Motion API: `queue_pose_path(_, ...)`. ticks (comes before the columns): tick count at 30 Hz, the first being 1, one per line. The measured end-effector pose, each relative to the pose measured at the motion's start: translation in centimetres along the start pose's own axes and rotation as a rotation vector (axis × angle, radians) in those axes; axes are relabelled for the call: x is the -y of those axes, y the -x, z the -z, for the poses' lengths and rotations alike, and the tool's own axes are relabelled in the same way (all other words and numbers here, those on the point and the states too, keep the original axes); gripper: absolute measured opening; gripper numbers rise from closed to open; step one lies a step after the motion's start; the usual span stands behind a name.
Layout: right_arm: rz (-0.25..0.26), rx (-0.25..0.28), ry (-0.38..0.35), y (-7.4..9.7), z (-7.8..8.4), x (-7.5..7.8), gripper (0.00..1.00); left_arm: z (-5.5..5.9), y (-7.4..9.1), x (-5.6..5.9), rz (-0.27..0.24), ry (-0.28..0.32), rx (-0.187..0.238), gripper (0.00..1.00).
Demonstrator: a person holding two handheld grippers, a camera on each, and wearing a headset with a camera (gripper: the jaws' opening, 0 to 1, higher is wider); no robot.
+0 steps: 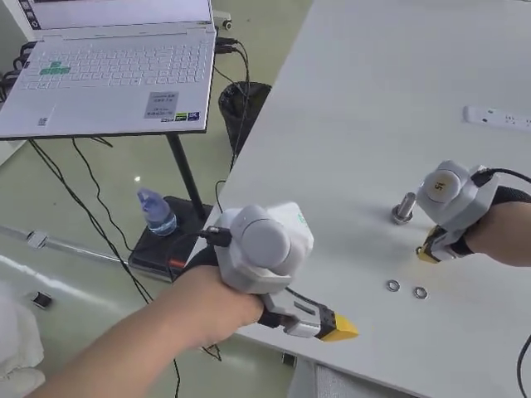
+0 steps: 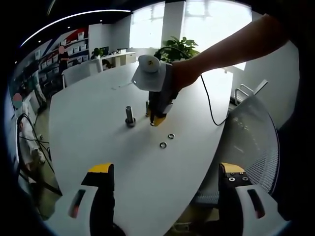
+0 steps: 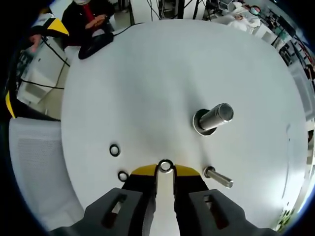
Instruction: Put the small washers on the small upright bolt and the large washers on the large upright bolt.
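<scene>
The large upright bolt (image 3: 214, 118) stands on the white table (image 3: 147, 73), with what looks like a washer around its base. The small bolt (image 3: 219, 177) is close to the right of my right gripper (image 3: 166, 167), which is shut on a washer (image 3: 166, 165) at its yellow tips, low over the table. Two loose washers (image 3: 114, 150) (image 3: 123, 175) lie to its left. In the head view the large bolt (image 1: 404, 207) is just left of the right gripper (image 1: 427, 254), with the two washers (image 1: 392, 286) (image 1: 421, 292) nearer me. My left gripper (image 2: 166, 169) stands open over the table's near edge, nothing between its jaws.
A laptop (image 1: 116, 66) sits on a stand to the left of the table, with a water bottle (image 1: 156, 211) on the stand's base and cables on the floor. A power strip (image 1: 498, 118) lies at the far right. A mesh chair (image 2: 256, 142) stands by the table edge.
</scene>
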State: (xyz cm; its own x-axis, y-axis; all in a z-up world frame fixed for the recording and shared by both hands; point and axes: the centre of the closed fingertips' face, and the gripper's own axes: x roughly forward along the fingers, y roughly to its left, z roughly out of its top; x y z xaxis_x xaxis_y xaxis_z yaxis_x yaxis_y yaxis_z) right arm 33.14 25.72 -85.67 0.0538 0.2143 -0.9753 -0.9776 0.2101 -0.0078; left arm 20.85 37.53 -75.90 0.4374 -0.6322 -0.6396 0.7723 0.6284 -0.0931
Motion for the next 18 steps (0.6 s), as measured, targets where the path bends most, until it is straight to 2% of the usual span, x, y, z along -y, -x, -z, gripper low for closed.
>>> queue_pose_path(4,-0.001,0.007,-0.016,0.6,0.3,0.2,0.12,-0.4,0.0,0.0,0.002,-0.001,0.006,0.87)
queue_pose_path(12,-0.001,0.021,-0.041,1.8,1.2,0.3,0.12,-0.7,-0.1,0.1,0.004,-0.007,0.008,0.87)
queue_pose_path(18,0.010,0.025,-0.074,2.6,2.2,1.2,0.12,-0.8,-0.3,0.0,0.009,-0.008,0.011,0.87)
